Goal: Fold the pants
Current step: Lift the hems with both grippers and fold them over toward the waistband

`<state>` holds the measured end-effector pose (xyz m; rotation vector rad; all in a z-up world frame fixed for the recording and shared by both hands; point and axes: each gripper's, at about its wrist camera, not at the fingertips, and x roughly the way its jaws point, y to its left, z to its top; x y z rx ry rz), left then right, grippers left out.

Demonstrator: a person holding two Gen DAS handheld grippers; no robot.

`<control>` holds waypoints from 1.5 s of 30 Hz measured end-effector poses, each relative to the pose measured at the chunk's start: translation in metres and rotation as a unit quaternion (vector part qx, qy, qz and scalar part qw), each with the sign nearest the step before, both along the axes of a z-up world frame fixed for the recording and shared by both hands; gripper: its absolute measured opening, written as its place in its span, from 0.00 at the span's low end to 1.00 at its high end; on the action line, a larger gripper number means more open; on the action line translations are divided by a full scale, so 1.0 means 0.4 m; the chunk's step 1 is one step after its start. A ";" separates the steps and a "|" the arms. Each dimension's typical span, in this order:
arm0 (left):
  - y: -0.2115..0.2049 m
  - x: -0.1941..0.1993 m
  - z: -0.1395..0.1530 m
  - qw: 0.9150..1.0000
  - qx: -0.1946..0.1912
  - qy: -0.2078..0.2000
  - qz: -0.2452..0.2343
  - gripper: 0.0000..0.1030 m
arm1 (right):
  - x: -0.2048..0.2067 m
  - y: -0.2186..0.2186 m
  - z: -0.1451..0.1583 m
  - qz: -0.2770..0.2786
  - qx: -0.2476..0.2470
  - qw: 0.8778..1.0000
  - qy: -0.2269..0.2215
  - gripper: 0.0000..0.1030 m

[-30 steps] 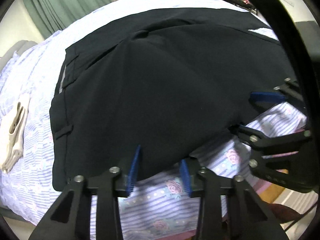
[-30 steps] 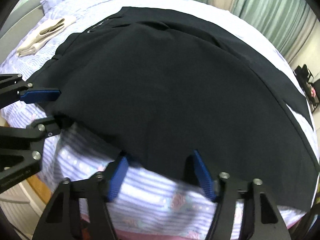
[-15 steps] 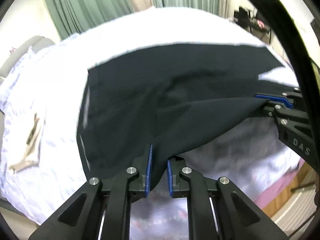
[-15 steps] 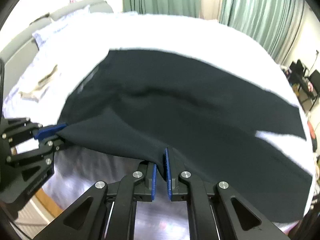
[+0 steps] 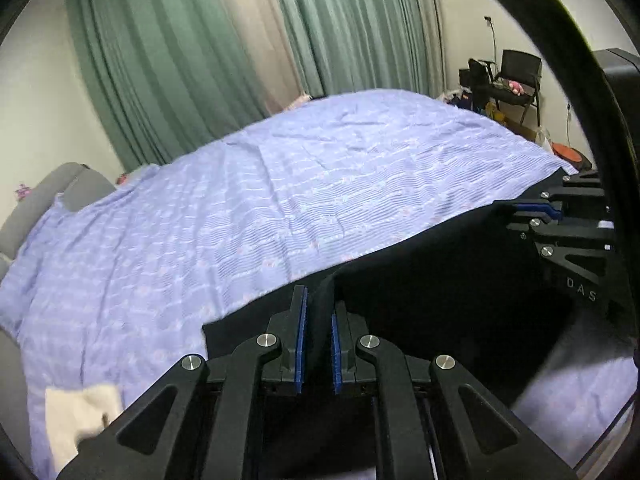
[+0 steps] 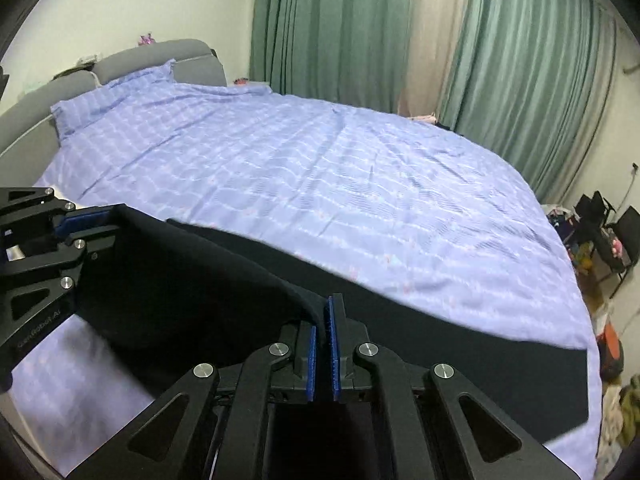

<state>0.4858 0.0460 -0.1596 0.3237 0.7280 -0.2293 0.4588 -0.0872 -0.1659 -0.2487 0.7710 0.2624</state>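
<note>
Both clamped on the pants (image 5: 420, 280)' near edge: left gripper (image 5: 318, 344), right gripper (image 6: 323, 350). Edge held taut above the bed (image 6: 320, 184), probably for folding it across.

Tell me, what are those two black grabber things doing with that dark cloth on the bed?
A person holds a grabber in each hand and is folding black pants. The left gripper and the right gripper are each shut on the near edge of the pants, holding it up above the blue bed sheet. The rest of the pants lies on the bed below. The fold isn't laid down yet.
</note>
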 end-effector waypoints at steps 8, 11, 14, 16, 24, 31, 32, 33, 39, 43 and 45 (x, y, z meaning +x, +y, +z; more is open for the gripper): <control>-0.002 0.216 -0.175 0.996 -0.012 0.089 0.013 0.12 | 0.250 0.001 -0.170 -0.004 -0.005 0.997 0.082 0.04; 0.015 0.264 -0.243 0.991 -0.020 0.127 0.023 0.14 | 0.302 -0.001 -0.223 -0.018 -0.008 0.994 0.109 0.05; 0.030 0.285 -0.264 0.989 -0.024 0.138 0.053 0.32 | 0.321 -0.007 -0.243 -0.037 -0.002 0.991 0.128 0.30; 0.039 0.279 -0.250 0.989 -0.024 0.123 0.077 0.68 | 0.312 -0.018 -0.225 -0.048 -0.002 0.993 0.106 0.61; 0.014 0.109 -0.102 0.996 -0.031 0.071 0.034 0.73 | 0.168 -0.055 -0.054 -0.041 0.019 0.998 0.040 0.70; -0.047 -0.107 0.050 0.994 -0.089 0.067 0.013 0.85 | -0.094 -0.151 0.092 -0.070 0.034 0.996 0.035 0.70; -0.059 -0.134 0.063 0.993 -0.097 0.069 0.010 0.86 | -0.130 -0.172 0.108 -0.077 0.034 0.996 0.036 0.70; -0.078 -0.169 0.079 0.992 -0.104 0.070 0.007 0.88 | -0.164 -0.188 0.122 -0.083 0.034 0.995 0.036 0.70; -0.197 -0.355 0.127 0.987 -0.133 0.090 0.011 0.89 | -0.366 -0.317 0.177 -0.099 0.028 0.993 0.052 0.70; -0.286 -0.462 0.127 0.987 -0.134 0.087 0.026 0.89 | -0.472 -0.435 0.170 -0.093 0.025 0.993 0.064 0.70; -0.347 -0.517 0.116 0.987 -0.125 0.085 0.048 0.89 | -0.503 -0.492 0.152 -0.088 0.028 0.993 0.072 0.70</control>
